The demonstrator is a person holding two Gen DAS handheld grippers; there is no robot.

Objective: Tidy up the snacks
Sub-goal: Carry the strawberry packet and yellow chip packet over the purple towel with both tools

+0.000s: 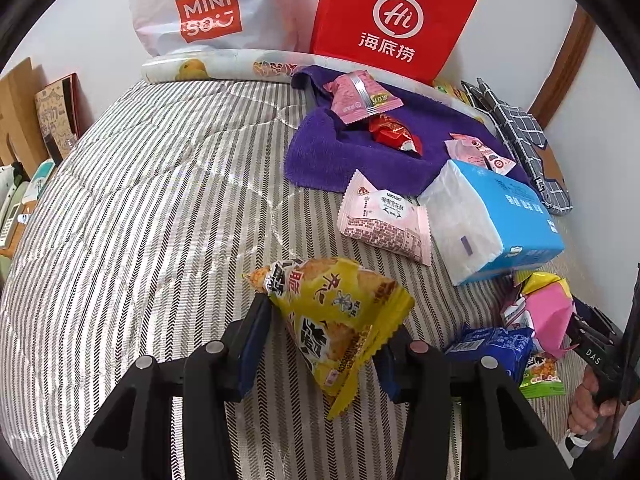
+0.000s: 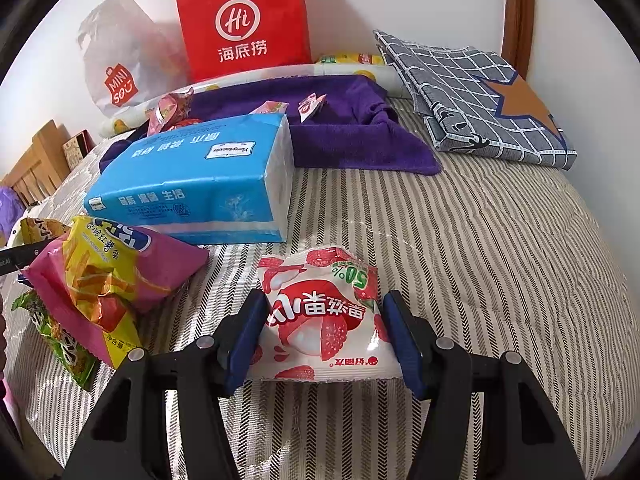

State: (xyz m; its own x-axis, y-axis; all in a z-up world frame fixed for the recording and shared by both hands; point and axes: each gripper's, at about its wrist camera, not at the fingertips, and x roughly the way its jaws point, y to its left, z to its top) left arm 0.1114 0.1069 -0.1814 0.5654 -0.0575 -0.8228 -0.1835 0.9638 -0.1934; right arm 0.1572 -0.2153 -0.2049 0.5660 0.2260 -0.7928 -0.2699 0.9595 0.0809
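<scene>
Striped quilt [image 2: 480, 240] (white wall behind); left gripper [image 1: 320, 344] fingers clench yellow snack bag [image 1: 340, 312], right gripper [image 2: 324, 336] grasps strawberry packet [image 2: 324, 320]

Glossy snack wrappers on a matt striped bedcover

Around the blue tissue pack [image 2: 192, 184] in shiny plastic film, crinkled glossy foil is seen on the yellow snack bag [image 1: 340, 316] and the strawberry pouch [image 2: 324, 320]; behind it, a fuzzy purple towel [image 2: 344, 140], a matt red paper bag [image 2: 244, 20] and a woven checked cloth [image 2: 480, 100] are shown, all on the quilted bed [image 2: 480, 260].
</scene>
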